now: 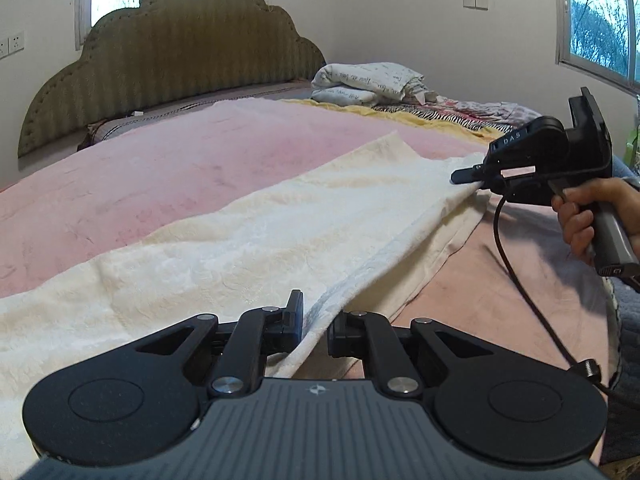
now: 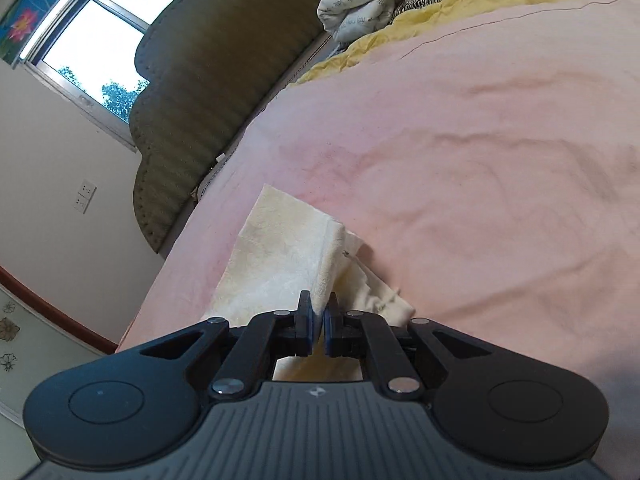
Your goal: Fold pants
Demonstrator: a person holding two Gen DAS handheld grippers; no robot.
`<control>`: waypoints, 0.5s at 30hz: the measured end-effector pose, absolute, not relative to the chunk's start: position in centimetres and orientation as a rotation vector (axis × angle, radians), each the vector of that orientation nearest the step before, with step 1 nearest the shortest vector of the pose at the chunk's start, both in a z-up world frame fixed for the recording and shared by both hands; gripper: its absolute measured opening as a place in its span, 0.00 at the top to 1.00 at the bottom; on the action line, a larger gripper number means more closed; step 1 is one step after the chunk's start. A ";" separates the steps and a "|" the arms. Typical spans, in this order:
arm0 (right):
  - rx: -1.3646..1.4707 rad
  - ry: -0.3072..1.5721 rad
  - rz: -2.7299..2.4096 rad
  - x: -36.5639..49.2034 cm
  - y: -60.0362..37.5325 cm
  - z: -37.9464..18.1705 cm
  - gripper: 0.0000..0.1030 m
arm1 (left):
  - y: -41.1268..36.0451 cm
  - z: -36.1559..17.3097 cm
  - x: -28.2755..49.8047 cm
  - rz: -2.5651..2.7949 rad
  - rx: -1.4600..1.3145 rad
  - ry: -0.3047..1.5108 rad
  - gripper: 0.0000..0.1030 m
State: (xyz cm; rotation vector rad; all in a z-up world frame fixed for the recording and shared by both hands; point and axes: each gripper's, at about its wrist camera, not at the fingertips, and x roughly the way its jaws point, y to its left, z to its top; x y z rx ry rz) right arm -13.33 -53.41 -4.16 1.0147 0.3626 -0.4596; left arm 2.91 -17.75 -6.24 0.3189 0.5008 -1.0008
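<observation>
Cream, fleecy pants [image 1: 248, 236] lie stretched across the pink bedspread [image 1: 140, 176], running from near left to far right in the left wrist view. My left gripper [image 1: 315, 322] is shut on the near edge of the cloth, which rises as a fold between its pads. At the far right, my right gripper [image 1: 466, 176], held by a hand [image 1: 580, 216], pinches the other end and lifts it slightly. In the right wrist view the right gripper [image 2: 319, 320] is shut on a fold of the cream pants [image 2: 280, 252], whose end hangs forward over the pink bedspread [image 2: 480, 140].
An olive padded headboard [image 1: 172, 48] stands at the back. Folded white printed bedding [image 1: 368, 82], a yellow sheet [image 1: 360, 112] and zebra-striped cloth [image 1: 432, 114] are piled at the far side of the bed. A black cable [image 1: 516, 276] hangs from the right gripper. Windows sit on both walls.
</observation>
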 end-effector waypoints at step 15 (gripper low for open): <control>0.812 0.475 -0.524 -15.5 -52.7 -1.2 0.69 | -15.1 -5.1 2.9 -1.049 0.305 0.520 0.31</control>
